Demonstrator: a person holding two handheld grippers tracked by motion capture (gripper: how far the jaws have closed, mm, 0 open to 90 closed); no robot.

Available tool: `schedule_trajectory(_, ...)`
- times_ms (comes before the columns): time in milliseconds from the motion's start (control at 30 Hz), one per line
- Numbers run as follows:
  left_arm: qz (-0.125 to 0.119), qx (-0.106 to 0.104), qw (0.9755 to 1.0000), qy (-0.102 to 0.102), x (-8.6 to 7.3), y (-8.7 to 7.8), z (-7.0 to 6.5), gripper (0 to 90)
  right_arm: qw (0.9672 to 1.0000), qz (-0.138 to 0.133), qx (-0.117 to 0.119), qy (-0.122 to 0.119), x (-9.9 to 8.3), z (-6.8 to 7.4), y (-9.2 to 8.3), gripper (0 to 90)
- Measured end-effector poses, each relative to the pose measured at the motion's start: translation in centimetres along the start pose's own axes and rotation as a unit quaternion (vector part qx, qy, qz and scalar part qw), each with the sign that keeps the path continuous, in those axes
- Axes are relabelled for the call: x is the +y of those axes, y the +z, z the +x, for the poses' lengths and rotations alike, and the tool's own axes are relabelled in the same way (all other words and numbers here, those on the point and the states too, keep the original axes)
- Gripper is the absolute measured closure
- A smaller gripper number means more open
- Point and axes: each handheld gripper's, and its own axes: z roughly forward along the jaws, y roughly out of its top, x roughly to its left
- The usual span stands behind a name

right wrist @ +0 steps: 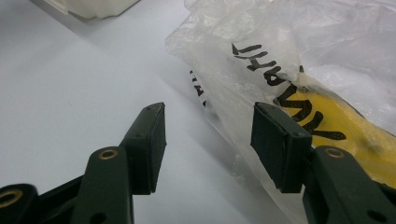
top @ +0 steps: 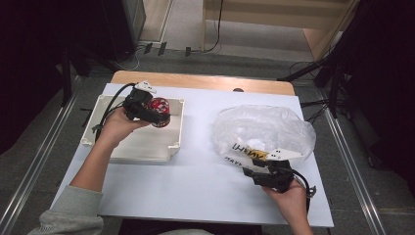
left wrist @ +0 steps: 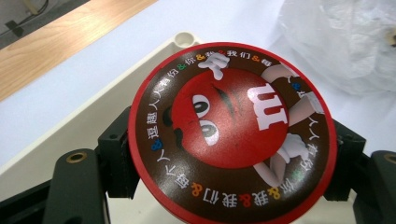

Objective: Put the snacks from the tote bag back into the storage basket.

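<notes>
Red round tin (left wrist: 232, 135) pinched by its rim between the left gripper (top: 147, 111) pads, held above the far right part of the white tray (top: 142, 147). Lid face turned toward the gripper's camera in the left gripper view, printed red character and ring of script readable there; short axis running along the jaws, toward the tray's far right corner post. From the high view, seen merely as a small red-and-dark disc, print unreadable. Left hand (top: 116, 128) reaching in over the tray's near left side, forearm angled up from the near edge, cable looping behind.

Right gripper (top: 266, 172) well right of the tray, resting low by the near edge of the clear bag (top: 264, 129), spread apart, gripping nothing. Right gripper view: one pad just against the bag's crinkled film, black lettering and a yellow patch (right wrist: 336, 116) showing through it.
</notes>
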Motion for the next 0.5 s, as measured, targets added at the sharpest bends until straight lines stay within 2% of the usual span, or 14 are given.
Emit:
schedule_trajectory(67,0.000,0.000,1.0000,-0.009,-0.2,0.6,0.4,26.1,1.0000,-0.001,-0.001,0.000,0.0,0.0,-0.1,46.1)
schedule_trajectory(233,0.011,0.008,0.9999,-0.006,-0.6,2.1,0.8,26.1,1.0000,-0.002,-0.003,0.001,-0.2,0.1,-0.3,46.2)
schedule_trajectory(500,0.012,0.012,0.9998,-0.004,-0.8,3.7,1.5,26.1,0.9999,-0.002,-0.011,0.004,-0.5,0.2,-0.7,46.1)
